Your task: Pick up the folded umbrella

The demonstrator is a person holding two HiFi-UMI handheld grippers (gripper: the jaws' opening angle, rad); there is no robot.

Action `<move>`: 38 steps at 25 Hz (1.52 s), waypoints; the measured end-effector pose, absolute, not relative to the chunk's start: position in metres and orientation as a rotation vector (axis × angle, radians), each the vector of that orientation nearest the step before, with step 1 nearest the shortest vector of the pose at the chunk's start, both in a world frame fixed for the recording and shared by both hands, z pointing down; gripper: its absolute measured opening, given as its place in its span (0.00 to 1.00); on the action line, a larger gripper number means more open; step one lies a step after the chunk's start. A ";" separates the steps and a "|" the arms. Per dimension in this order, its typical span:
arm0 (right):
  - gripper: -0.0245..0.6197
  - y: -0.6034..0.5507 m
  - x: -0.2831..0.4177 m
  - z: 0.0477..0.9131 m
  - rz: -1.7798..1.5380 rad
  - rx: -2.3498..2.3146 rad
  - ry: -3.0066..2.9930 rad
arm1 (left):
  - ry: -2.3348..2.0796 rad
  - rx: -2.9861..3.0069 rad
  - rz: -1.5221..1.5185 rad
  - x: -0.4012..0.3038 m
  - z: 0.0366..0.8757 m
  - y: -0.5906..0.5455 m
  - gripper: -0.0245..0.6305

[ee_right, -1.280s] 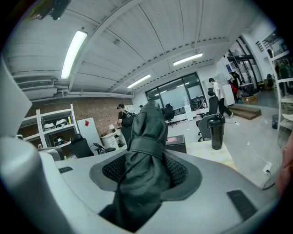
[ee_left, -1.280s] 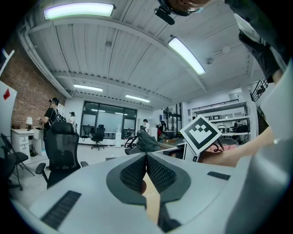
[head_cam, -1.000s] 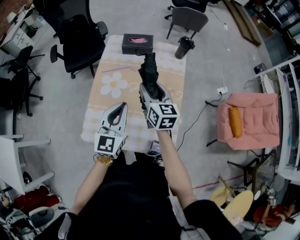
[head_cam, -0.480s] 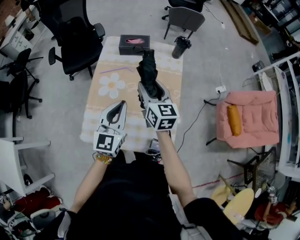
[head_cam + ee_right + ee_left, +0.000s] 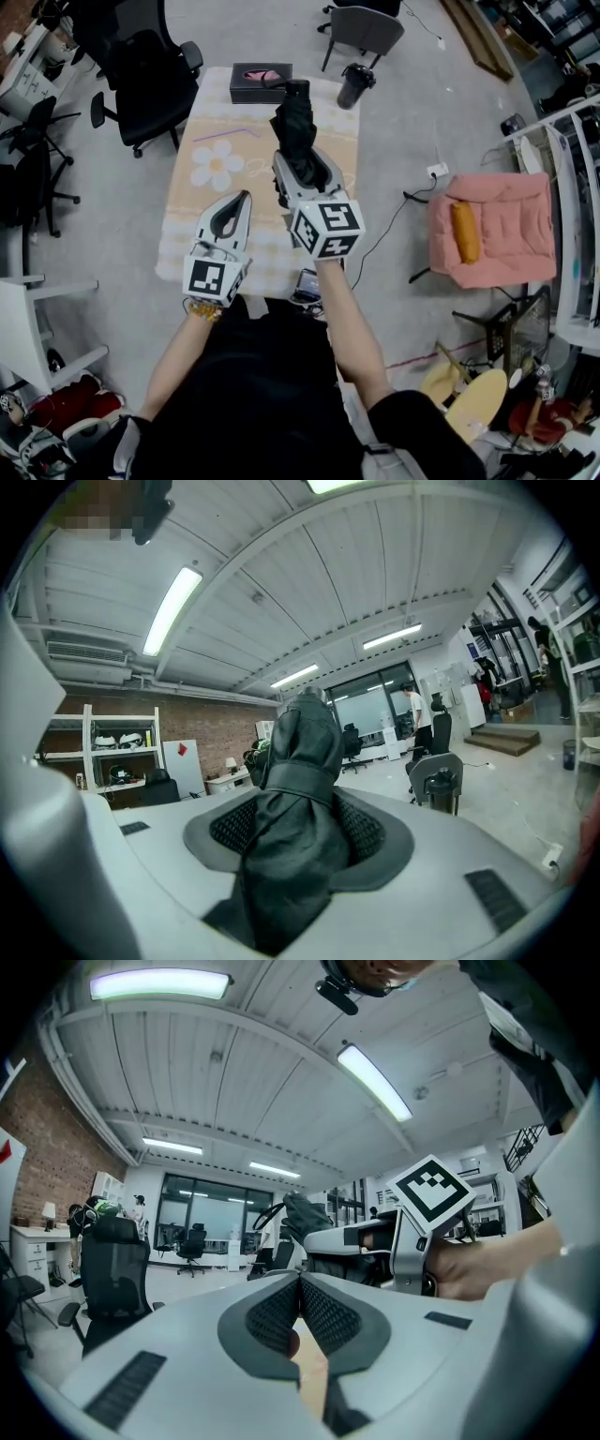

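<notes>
The folded umbrella (image 5: 294, 129) is black, wrapped in its strap, and held off the table, pointing away from me. My right gripper (image 5: 300, 176) is shut on its lower part. In the right gripper view the umbrella (image 5: 298, 789) fills the gap between the ribbed pads (image 5: 370, 829) and stands up out of them. My left gripper (image 5: 232, 201) hovers to the left, over the near part of the table, its jaws shut with nothing in them. The left gripper view shows that gripper (image 5: 300, 1305) with its pads pressed together, and the umbrella (image 5: 304, 1217) sticking out of the right gripper beyond.
The table (image 5: 208, 202) carries a peach cloth with a white flower print. A black tissue box (image 5: 260, 82) sits at its far edge. A dark bin (image 5: 353, 86) and office chairs (image 5: 150, 80) stand around it; a pink armchair (image 5: 487, 230) is to the right.
My right gripper has lifted the umbrella higher above the table. The left gripper has stayed about where it was, still shut.
</notes>
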State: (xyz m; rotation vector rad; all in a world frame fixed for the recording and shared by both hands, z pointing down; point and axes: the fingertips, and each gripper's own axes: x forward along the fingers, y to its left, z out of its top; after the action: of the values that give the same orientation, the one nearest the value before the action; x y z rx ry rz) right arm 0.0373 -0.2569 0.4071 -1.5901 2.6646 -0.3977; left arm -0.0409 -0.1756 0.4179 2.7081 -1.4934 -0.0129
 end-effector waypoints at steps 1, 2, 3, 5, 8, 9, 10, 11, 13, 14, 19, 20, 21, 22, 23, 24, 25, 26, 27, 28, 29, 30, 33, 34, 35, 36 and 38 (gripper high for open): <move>0.38 -0.257 0.039 0.404 -0.387 -1.591 2.662 | -1.491 2.710 -0.015 -0.040 0.417 -0.176 0.06; 0.38 -0.257 0.040 0.401 -0.375 -1.592 2.660 | -1.489 2.713 -0.016 -0.039 0.416 -0.176 0.06; 0.38 -0.256 0.042 0.398 -0.363 -1.593 2.658 | -1.488 2.716 -0.017 -0.038 0.415 -0.177 0.06; 0.38 -0.256 0.045 0.392 -0.345 -1.592 2.652 | -1.485 2.720 -0.018 -0.037 0.414 -0.177 0.06; 0.38 -0.254 0.049 0.385 -0.319 -1.599 2.639 | -1.482 2.727 -0.022 -0.035 0.411 -0.178 0.06; 0.38 -0.253 0.050 0.383 -0.309 -1.600 2.637 | -1.480 2.731 -0.022 -0.034 0.411 -0.179 0.06; 0.38 -0.252 0.051 0.381 -0.300 -1.599 2.634 | -1.478 2.733 -0.021 -0.034 0.410 -0.179 0.06; 0.38 -0.250 0.051 0.379 -0.290 -1.596 2.631 | -1.475 2.734 -0.018 -0.033 0.410 -0.180 0.06; 0.38 -0.248 0.053 0.374 -0.270 -1.592 2.626 | -1.470 2.736 -0.017 -0.031 0.409 -0.180 0.06; 0.38 -0.246 0.055 0.371 -0.261 -1.590 2.624 | -1.467 2.739 -0.019 -0.029 0.408 -0.180 0.06; 0.38 -0.240 0.060 0.360 -0.223 -1.584 2.606 | -1.451 2.755 -0.027 -0.023 0.406 -0.180 0.06; 0.38 -0.239 0.061 0.358 -0.212 -1.582 2.603 | -1.448 2.757 -0.028 -0.022 0.405 -0.180 0.06; 0.38 -0.238 0.062 0.356 -0.201 -1.578 2.601 | -1.445 2.759 -0.028 -0.021 0.404 -0.180 0.06; 0.38 -0.237 0.063 0.355 -0.194 -1.575 2.597 | -1.442 2.762 -0.029 -0.019 0.403 -0.180 0.06; 0.38 -0.235 0.064 0.353 -0.198 -1.574 2.592 | -1.440 2.765 -0.030 -0.018 0.403 -0.180 0.06; 0.38 -0.233 0.066 0.351 -0.209 -1.574 2.585 | -1.438 2.769 -0.031 -0.017 0.402 -0.181 0.06; 0.38 -0.231 0.067 0.350 -0.217 -1.574 2.578 | -1.436 2.772 -0.032 -0.016 0.402 -0.181 0.06; 0.38 -0.229 0.069 0.349 -0.214 -1.574 2.574 | -1.433 2.774 -0.034 -0.015 0.402 -0.180 0.06; 0.38 -0.227 0.070 0.348 -0.202 -1.574 2.574 | -1.429 2.776 -0.035 -0.014 0.401 -0.180 0.06; 0.38 -0.225 0.071 0.347 -0.187 -1.572 2.576 | -1.426 2.778 -0.035 -0.012 0.401 -0.179 0.06; 0.38 -0.223 0.072 0.346 -0.178 -1.570 2.577 | -1.422 2.780 -0.034 -0.010 0.400 -0.178 0.06; 0.38 -0.221 0.073 0.345 -0.174 -1.568 2.575 | -1.418 2.784 -0.032 -0.009 0.400 -0.178 0.06; 0.38 -0.215 0.077 0.345 -0.155 -1.570 2.565 | -1.406 2.795 -0.029 -0.005 0.401 -0.177 0.06; 0.38 -0.213 0.079 0.345 -0.152 -1.572 2.561 | -1.403 2.798 -0.030 -0.004 0.401 -0.176 0.06; 0.38 -0.211 0.081 0.345 -0.152 -1.576 2.557 | -1.401 2.801 -0.032 -0.003 0.400 -0.175 0.06; 0.38 -0.209 0.082 0.345 -0.154 -1.581 2.552 | -1.400 2.803 -0.033 -0.002 0.400 -0.175 0.06; 0.38 -0.207 0.084 0.345 -0.149 -1.586 2.542 | -1.401 2.807 -0.014 -0.003 0.400 -0.176 0.06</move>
State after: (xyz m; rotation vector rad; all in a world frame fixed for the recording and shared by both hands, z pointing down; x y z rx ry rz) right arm 0.0838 -0.2073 0.3450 -1.5865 2.5424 -0.1489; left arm -0.0028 -0.1755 0.4001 2.8069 -1.4007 -0.0139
